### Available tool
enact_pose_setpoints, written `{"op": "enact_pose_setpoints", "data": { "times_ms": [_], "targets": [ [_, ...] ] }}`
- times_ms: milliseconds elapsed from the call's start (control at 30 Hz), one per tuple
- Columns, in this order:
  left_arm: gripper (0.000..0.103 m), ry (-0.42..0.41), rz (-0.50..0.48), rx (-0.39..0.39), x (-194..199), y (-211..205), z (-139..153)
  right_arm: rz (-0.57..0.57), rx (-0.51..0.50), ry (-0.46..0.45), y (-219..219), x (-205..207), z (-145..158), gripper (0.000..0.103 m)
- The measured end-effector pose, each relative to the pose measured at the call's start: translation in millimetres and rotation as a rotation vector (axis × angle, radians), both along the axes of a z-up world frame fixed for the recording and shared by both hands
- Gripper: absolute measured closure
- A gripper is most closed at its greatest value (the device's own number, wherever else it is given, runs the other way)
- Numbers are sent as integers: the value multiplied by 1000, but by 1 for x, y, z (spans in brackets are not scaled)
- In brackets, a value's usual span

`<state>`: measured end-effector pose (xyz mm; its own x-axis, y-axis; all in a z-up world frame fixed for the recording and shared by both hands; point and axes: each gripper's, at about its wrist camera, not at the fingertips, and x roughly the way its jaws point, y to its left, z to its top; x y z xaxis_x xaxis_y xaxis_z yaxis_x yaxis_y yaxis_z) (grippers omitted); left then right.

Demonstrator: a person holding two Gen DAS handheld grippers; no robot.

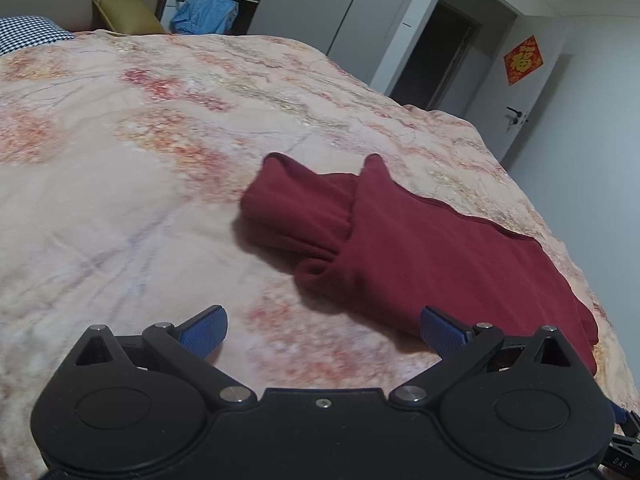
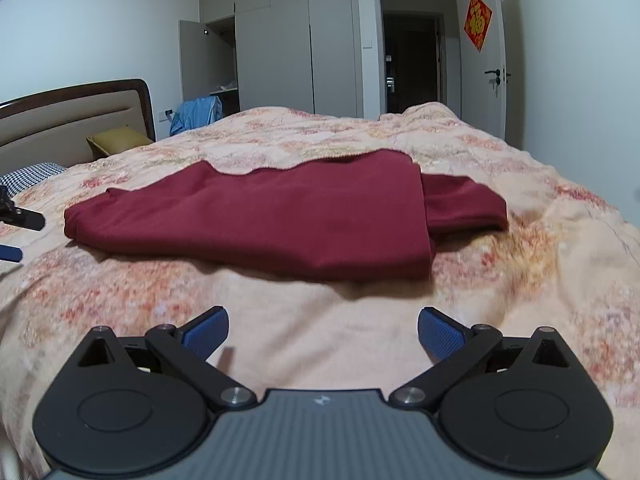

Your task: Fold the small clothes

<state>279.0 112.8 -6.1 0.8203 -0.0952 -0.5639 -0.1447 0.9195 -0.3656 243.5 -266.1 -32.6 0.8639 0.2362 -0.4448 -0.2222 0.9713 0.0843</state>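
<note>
While both tools are held low over the bed, neither has hold of anything: the left gripper (image 1: 323,332) is seen with its blue pads (image 1: 204,330) spread wide and only quilt between them, and the right gripper (image 2: 323,332) is likewise fully spread, its pads (image 2: 440,334) framing bare bedding. Just ahead of them the dark red garment (image 2: 256,216) is laid on the floral quilt (image 2: 280,340), already partly folded — a flat main panel with a doubled sleeve or flap tucked under one end. From the right wrist view the garment is met broadside, its long axis running left to right across the view, with the near folded edge a short way ahead of the open jaws and the tucked flap (image 2: 464,204) projecting at the right end. From the left wrist view the same garment (image 1: 440,256) lies ahead and off to the right, its long axis running away diagonally, with the bunched sleeve end (image 1: 296,208) farthest forward and the near corner just beside the right-hand pad. It is judged that the left gripper is nearer one end and the right gripper faces the middle of the near long edge, so the next fold would probably be taken across the long axis, each tool gripping an edge. A yellow cushion (image 2: 116,140), a headboard (image 2: 72,120) and a wardrobe (image 2: 288,40) are seen beyond, well apart from the work.
</note>
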Motion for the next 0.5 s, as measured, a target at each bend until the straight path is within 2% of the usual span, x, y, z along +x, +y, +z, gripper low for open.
{"op": "enact_pose_setpoints", "data": {
  "times_ms": [100, 267, 500],
  "targets": [
    [1, -3, -20, -4, 12, -10, -1, -3, -3, -20, 6, 8, 6, 0],
    [1, 18, -35, -62, 29, -17, -8, 31, -14, -55, 28, 32, 17, 0],
    [1, 33, -27, -81, 41, -18, -15, 94, -29, -89, 66, 66, 23, 0]
  ]
}}
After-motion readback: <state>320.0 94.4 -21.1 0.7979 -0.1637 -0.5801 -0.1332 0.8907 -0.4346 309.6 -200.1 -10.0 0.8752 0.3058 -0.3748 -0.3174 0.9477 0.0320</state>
